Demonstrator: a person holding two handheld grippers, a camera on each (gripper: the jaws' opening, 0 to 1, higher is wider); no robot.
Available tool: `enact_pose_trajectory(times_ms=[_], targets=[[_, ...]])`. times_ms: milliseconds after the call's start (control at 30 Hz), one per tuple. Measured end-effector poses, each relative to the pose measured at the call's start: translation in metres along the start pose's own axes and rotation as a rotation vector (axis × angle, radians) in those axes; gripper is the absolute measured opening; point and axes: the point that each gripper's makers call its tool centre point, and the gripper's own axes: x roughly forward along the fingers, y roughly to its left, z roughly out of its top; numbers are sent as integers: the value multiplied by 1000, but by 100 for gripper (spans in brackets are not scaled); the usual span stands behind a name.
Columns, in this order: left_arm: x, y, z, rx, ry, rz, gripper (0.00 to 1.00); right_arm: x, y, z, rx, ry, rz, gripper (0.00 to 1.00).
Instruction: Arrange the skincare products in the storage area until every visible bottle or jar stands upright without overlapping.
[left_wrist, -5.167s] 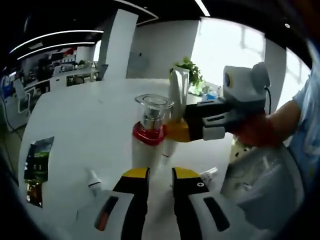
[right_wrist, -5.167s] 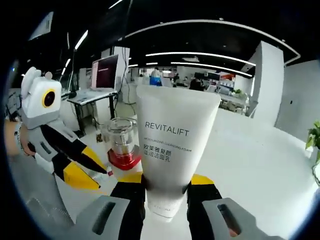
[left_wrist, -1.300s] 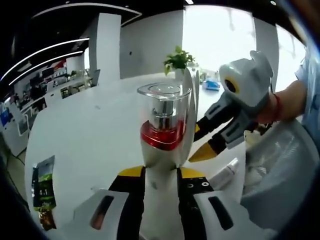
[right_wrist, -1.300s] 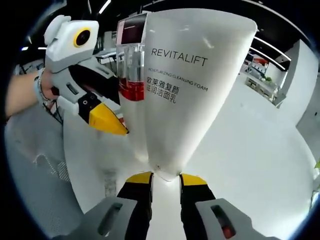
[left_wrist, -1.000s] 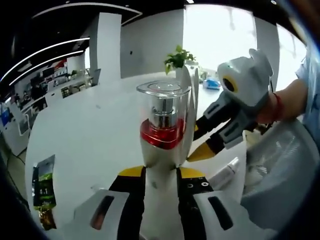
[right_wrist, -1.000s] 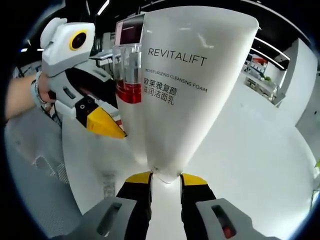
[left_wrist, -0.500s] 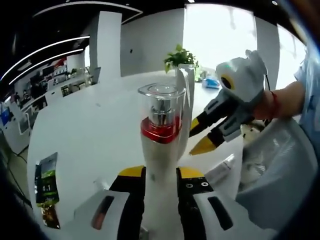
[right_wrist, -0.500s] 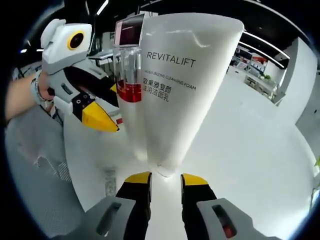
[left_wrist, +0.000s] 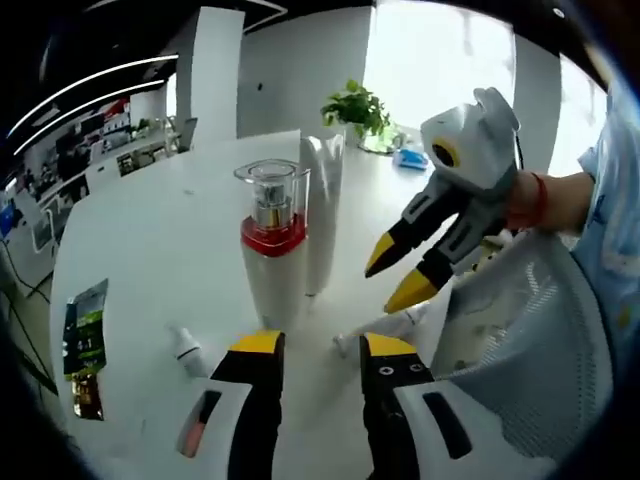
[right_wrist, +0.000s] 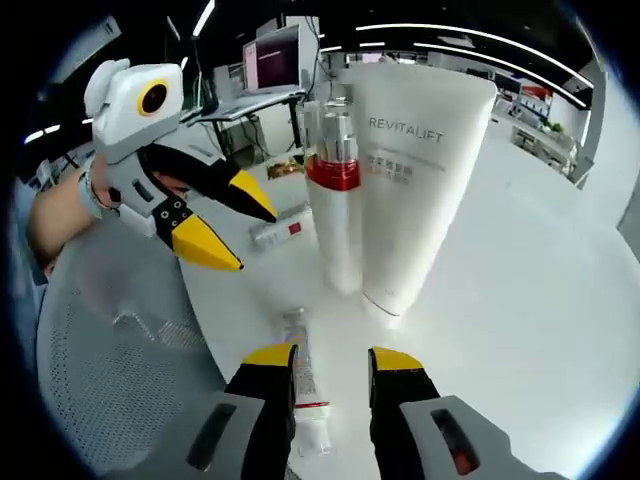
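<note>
Small tube (right_wrist: 300, 377) lying beside mesh chair (right_wrist: 110, 380).

Both grippers: white housings, black jaws, yellow tips. Right gripper (left_wrist: 405, 272); left gripper (right_wrist: 225, 227). Red wristband (left_wrist: 540, 200), light-blue sleeve (left_wrist: 612, 215).

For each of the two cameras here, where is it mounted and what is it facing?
Left gripper view: rides the left gripper, facing the upright pump bottle and white tube; right gripper and a hand enter.
Right gripper view: rides the right gripper, facing the same pair from the opposite side; left gripper enters.
Shared: bottle, tube, white table.
</note>
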Motion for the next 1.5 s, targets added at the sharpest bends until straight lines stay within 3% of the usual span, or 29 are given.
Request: enact_pose_trajectory(times_ms=[100, 233, 333, 933, 1300, 1500], targets=[[4, -7, -7, 66, 36, -23, 26, 6, 6, -7, -51, 46, 22, 23], [11, -12, -4, 33, 26, -51, 24, 11, 8, -9, -75, 62, 34, 22], [13, -18, -10, 33, 54, -79, 25, 12, 9, -14, -103, 83, 35, 22], [16, -15, -21, 102, 109, -60, 26, 24, 12, -32, -213, 187, 45, 15], [17, -21, -26, 145, 135, -78, 27, 22, 21, -32, -223, 189, 90, 14], [19, -33, -33, 233, 162, -124, 29, 20, 42, -25, -359, 151, 162, 14]])
